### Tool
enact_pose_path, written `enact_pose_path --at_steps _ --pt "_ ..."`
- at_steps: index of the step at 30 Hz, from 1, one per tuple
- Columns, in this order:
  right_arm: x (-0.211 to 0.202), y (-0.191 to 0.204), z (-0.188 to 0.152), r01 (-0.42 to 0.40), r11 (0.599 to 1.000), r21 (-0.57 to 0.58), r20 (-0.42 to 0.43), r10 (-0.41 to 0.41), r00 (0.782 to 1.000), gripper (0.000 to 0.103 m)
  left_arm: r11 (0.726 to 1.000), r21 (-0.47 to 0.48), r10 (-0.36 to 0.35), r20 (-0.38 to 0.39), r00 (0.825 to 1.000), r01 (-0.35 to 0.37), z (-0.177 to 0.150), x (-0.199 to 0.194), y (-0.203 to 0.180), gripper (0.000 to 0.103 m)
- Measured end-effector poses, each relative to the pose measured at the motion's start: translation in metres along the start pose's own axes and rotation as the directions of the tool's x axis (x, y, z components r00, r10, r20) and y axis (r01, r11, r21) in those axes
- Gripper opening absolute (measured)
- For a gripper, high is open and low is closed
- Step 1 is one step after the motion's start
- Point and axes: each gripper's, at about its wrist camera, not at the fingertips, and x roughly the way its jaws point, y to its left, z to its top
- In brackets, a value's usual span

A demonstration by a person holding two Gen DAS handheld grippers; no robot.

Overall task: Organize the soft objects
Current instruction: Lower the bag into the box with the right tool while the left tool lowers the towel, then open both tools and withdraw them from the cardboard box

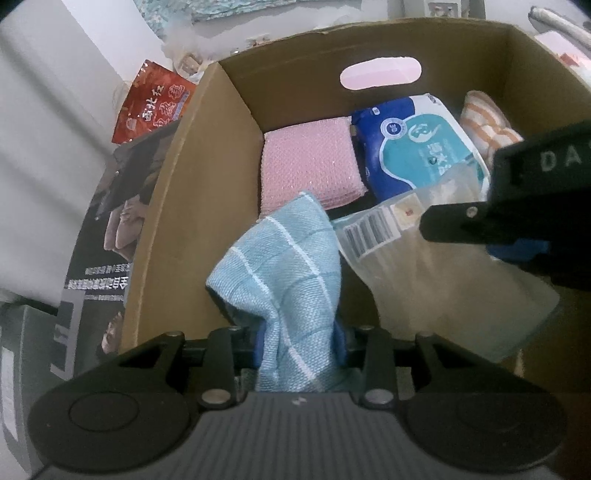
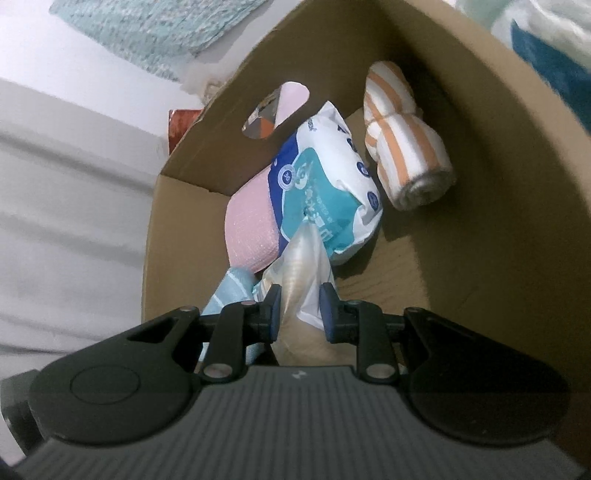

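Observation:
An open cardboard box [image 1: 207, 184] holds a pink textured pad [image 1: 306, 162], a blue and white wipes pack [image 1: 417, 147] and a rolled orange-striped towel [image 1: 487, 122]. My left gripper [image 1: 300, 345] is shut on a light blue checked cloth [image 1: 280, 266], which hangs over the box's near left part. My right gripper [image 2: 301, 306] is shut on a clear plastic bag [image 2: 299, 266] with a barcode label [image 1: 369, 232], held inside the box beside the wipes pack [image 2: 325, 192]. Its black finger [image 1: 461, 221] shows at the right of the left wrist view. The bag's contents are unclear.
A red snack packet [image 1: 151, 103] and a dark printed carton [image 1: 107, 236] lie left of the box on white bedding [image 1: 44, 147]. A fluffy teal cloth [image 2: 147, 29] lies beyond the box. The box floor [image 2: 399, 266] is bare below the striped towel [image 2: 402, 147].

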Motion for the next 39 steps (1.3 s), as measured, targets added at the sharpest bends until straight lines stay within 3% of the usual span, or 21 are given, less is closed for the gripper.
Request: enact_pose_path --at_steps 4,10,16,23,25,28,39 --pt "0.015 -0.006 -0.004 -0.028 0.999 0.043 -0.057 0.031 0.998 0.023 1.000 0.019 0.003 -0.020 1.000 -0.002 -0.001 0.003 -0.004 0.041" --pt "0.017 -0.012 -0.003 -0.051 0.996 0.067 -0.063 0.055 0.997 0.028 1.000 0.014 -0.012 -0.031 0.999 0.012 0.000 -0.001 -0.003 0.043" --pt "0.002 -0.016 0.003 -0.076 0.995 0.069 -0.034 0.078 0.996 0.052 0.999 0.003 -0.052 -0.019 0.998 0.052 -0.001 -0.011 0.001 0.057" --pt "0.003 -0.019 0.000 -0.105 0.990 0.096 -0.074 0.112 0.991 0.057 0.999 -0.005 -0.045 0.019 0.999 0.046 -0.005 -0.026 0.006 0.074" --pt "0.009 -0.020 -0.003 -0.108 0.988 0.106 -0.093 0.118 0.989 0.060 0.999 -0.006 -0.040 0.027 0.999 0.040 -0.005 -0.033 0.005 0.075" --pt "0.017 -0.016 -0.006 -0.116 0.988 0.106 -0.123 0.129 0.984 0.072 0.999 -0.002 -0.034 0.037 0.999 0.034 -0.004 -0.039 0.007 0.078" --pt "0.005 -0.010 0.001 -0.137 0.984 0.111 -0.131 0.151 0.980 0.087 1.000 -0.003 -0.028 0.056 0.998 0.028 -0.007 -0.052 0.012 0.079"
